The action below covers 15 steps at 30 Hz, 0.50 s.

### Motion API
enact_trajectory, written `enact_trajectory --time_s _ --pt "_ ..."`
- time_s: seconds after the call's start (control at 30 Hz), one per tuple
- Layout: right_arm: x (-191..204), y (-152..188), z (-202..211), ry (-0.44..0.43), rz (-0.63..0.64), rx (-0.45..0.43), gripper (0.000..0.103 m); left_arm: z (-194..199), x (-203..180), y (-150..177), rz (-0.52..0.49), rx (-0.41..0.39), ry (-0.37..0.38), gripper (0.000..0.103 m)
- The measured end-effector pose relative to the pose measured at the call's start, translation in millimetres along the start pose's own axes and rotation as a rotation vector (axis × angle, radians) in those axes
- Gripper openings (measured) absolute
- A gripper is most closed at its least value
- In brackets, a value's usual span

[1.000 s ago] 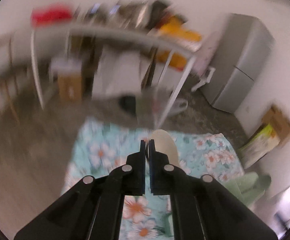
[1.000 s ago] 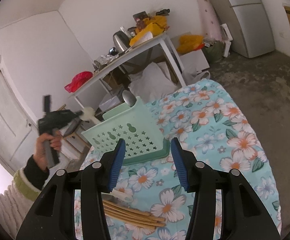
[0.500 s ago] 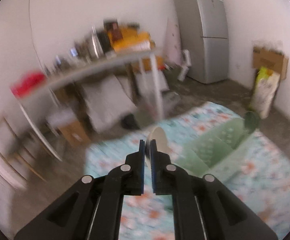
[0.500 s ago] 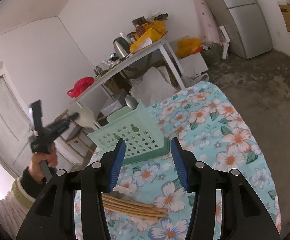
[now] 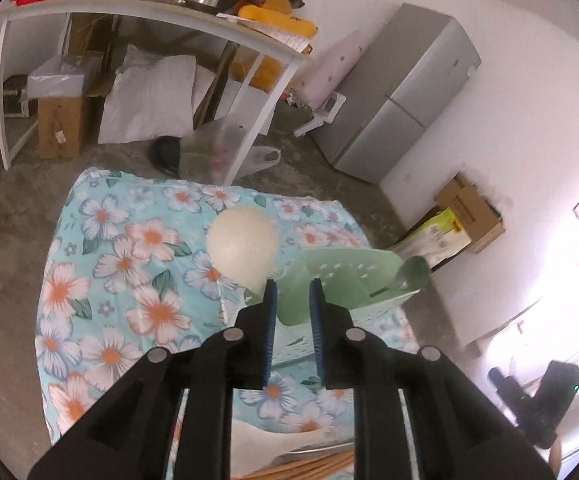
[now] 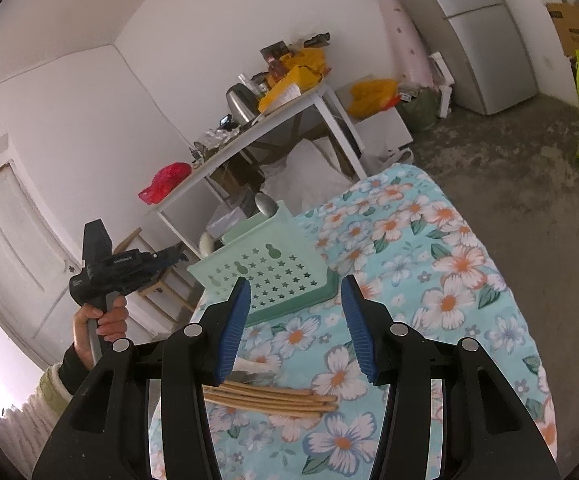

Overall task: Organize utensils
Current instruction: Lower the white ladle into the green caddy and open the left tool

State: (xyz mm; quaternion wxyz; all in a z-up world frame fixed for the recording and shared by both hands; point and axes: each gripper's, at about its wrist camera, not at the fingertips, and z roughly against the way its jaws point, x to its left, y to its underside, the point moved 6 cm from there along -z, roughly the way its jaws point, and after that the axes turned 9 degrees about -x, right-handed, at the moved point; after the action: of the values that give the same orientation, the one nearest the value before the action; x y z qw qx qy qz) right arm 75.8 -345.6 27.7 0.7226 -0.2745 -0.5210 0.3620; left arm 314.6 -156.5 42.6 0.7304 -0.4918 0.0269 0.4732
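Left hand-held gripper (image 5: 292,286), jaws just been opening and now empty, hovers above the green basket (image 5: 341,280), the white spoon (image 5: 242,246) dropping at the basket's near wall, where, misaligned, it could land outside on the bench (image 5: 121,264).

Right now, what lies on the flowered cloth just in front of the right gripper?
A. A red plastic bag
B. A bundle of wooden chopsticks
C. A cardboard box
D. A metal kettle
B: in the right wrist view, the wooden chopsticks lie flat on the flowered cloth, just beyond the open right gripper.
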Motion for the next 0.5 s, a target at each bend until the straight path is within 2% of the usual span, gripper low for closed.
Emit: enact_trajectory --time_s 0.27,0.5 --pt "18.6 32.6 5.8 -0.018 0.021 0.065 0.051 45.8 -4.9 14.9 0.027 -0.032 0.007 0.017" --pt "28.5 94.6 -5.0 0.033 0.065 0.209 0.052 78.6 1.9 75.8 -0.051 0.000 -0.155 0.022"
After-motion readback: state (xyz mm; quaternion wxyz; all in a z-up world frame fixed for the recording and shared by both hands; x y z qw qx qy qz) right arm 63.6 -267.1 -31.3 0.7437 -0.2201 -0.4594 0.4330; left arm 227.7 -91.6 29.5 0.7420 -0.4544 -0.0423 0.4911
